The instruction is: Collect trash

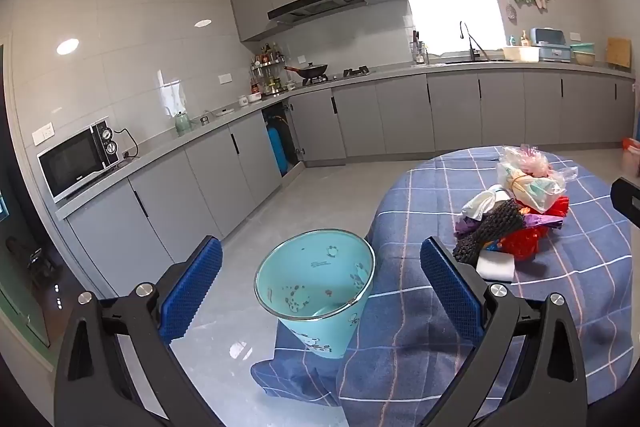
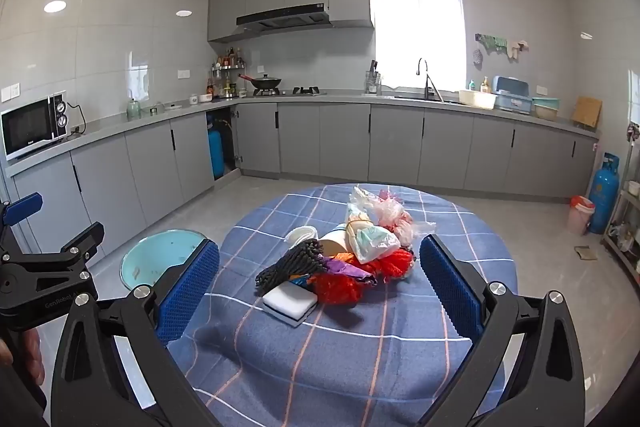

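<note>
Two grippers up, both tipped a little downward, both with jaws spread wide and nothing between the pads. My left gripper (image 1: 320, 279) hangs over the floor beside the table (image 1: 560, 307), aimed at the teal bin (image 1: 316, 275), which stands on the floor tight against the hanging edge of the checked cloth, mouth tilted toward me. My right gripper (image 2: 320, 275) hovers above the near side of the table, pointing straight at the trash (image 2: 344, 259): a heap in the middle of the cloth, with a black net, red net, purple scraps, a clear bag on top and a white sponge (image 2: 290, 301) at the near edge. From the right view my left gripper shows low at the left, held level with it, well apart from the heap.
</note>
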Action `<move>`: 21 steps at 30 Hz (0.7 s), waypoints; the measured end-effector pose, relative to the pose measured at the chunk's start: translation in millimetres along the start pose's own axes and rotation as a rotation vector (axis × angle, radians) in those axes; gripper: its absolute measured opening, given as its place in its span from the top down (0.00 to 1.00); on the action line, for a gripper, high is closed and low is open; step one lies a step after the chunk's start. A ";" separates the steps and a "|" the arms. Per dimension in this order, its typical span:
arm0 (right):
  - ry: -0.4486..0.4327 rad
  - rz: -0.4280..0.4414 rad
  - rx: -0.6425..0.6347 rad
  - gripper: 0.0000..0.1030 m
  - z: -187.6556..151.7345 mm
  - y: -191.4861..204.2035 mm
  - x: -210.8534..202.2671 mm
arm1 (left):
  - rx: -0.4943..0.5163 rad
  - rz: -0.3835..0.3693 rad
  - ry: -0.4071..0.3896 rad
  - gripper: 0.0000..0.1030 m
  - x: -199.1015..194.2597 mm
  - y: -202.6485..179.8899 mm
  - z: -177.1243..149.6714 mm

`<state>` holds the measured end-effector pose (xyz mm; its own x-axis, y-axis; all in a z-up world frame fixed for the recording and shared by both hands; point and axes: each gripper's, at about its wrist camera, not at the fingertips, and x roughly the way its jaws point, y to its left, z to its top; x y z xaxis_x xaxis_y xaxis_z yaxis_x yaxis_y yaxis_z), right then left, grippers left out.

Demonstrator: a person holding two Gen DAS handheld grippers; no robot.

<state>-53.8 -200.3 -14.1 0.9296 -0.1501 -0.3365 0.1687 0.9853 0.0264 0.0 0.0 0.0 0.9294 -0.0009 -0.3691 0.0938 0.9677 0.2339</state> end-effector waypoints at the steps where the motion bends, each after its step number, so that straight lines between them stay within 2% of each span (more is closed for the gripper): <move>1: 0.001 0.002 0.000 0.04 0.1 -0.1 0.0 | 0.000 0.001 0.000 0.05 0.0 0.0 0.0; 21: 0.004 -0.007 0.000 0.04 0.0 -2.6 0.7 | 0.013 0.003 -0.001 0.05 -2.1 1.7 0.5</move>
<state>-53.6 -202.9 -14.4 0.9270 -0.1566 -0.3407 0.1752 0.9842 0.0243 -1.7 1.5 1.6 0.9301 0.0019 -0.3673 0.0954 0.9644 0.2466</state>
